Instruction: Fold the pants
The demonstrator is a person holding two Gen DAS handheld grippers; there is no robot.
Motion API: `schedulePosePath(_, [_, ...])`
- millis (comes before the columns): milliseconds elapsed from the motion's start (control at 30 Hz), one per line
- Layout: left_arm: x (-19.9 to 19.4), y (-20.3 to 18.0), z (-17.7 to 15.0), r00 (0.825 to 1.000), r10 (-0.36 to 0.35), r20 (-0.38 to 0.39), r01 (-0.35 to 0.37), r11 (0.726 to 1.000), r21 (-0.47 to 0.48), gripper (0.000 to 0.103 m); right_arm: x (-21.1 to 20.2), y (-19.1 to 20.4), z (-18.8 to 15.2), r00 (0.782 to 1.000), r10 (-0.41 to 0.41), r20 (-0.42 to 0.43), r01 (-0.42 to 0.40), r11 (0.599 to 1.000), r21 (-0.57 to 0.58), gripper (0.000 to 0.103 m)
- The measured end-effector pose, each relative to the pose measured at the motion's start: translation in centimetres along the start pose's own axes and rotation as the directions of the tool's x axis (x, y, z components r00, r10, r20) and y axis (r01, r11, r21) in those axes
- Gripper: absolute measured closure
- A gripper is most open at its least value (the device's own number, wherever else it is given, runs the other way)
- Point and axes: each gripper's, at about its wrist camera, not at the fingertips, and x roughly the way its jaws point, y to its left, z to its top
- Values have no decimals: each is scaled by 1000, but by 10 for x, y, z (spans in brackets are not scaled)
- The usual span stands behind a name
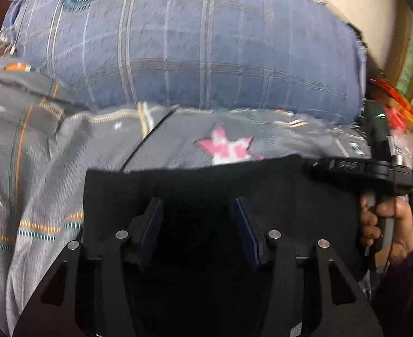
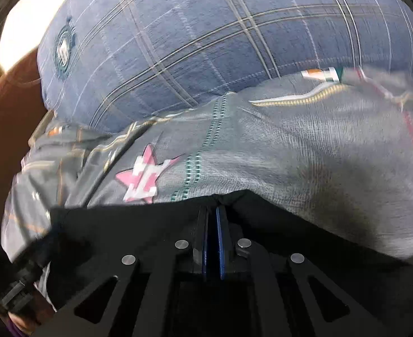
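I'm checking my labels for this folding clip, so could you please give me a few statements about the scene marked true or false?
1. The right gripper is shut on the black pants. True.
2. The left gripper is clamped shut. False: its fingers stand apart, with the black cloth lying between and beneath them.
3. A pink star patch shows on the grey bedcover just beyond the pants. True.
4. The big cushion behind the bedcover is plain red. False: the pillow is blue with a check pattern.
5. In the left wrist view, a hand holds the other gripper's handle at the right. True.
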Motion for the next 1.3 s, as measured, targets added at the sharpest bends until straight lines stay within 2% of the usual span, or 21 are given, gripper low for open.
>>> schedulePosePath(100, [2,4,-2,1000,25,14,-25,1000,7,52,-1,-2,2,1000,25,7,-25,1000,8,94])
schedulePosePath(167, [1,2,-6,998,51,30,-52,998,32,52,-12,-1,0,1000,21,14,-21,1000,11,84])
schedulePosePath(267, [0,-1,-9,994,98,38,-100,994,52,52,-50,-4,-9,997,55,60,-57,998,25,80])
schedulePosePath(367, [-9,-1,-8,995,84,60,-85,996,22,52,-108,-22,-23,986,115,120,-123,990,66,71])
schedulePosePath(400, [-13,-1,-8,995,73,71,-74,997,14,51,-129,-31,-28,982,123,145,-136,987,81,65])
schedulePosePath(433, [-16,-2,-8,995,58,78,-59,998,8,50,-154,-43,-37,974,133,182,-154,982,107,59])
schedulePosePath(467, [-20,-3,-8,996,38,86,-38,999,1,49,-176,-58,-49,963,146,225,-180,973,142,58])
schedulePosePath(533, [-25,-7,-9,995,4,96,-3,1000,-13,47,-219,-99,-89,928,175,329,-267,929,257,55])
schedulePosePath(600, [-27,-15,-13,995,-43,90,45,999,-23,45,-241,-130,-129,904,191,383,-334,874,352,55])
schedulePosePath(667, [-27,-24,-16,994,-71,79,73,997,-18,45,-246,-146,-156,903,184,388,-352,835,423,55])
schedulePosePath(700, [-27,-30,-19,994,-79,74,79,997,-8,45,-243,-149,-171,910,191,368,-358,809,465,55])
schedulePosePath(800, [-27,-47,-27,994,-91,65,90,996,24,45,-224,-141,-189,945,196,261,-307,804,509,55])
schedulePosePath(900, [-27,-55,-35,994,-100,50,98,995,37,45,-201,-137,-192,953,208,221,-298,781,548,54])
schedulePosePath(967, [-27,-56,-39,996,-81,43,79,996,46,45,-191,-141,-192,962,163,220,-265,759,595,54])
schedulePosePath(1067, [-26,-51,-41,997,-59,41,58,998,27,45,-187,-154,-193,964,89,249,-235,722,651,54])
schedulePosePath(1100, [-26,-49,-41,998,-52,42,51,999,18,45,-188,-160,-193,956,80,282,-257,694,673,54])
schedulePosePath(1133, [-25,-46,-41,998,-46,42,46,999,5,45,-186,-164,-191,952,73,296,-264,682,682,53])
schedulePosePath(1300, [-18,-40,-42,999,-39,20,39,999,-26,45,-175,-170,-177,942,57,329,-280,673,685,52])
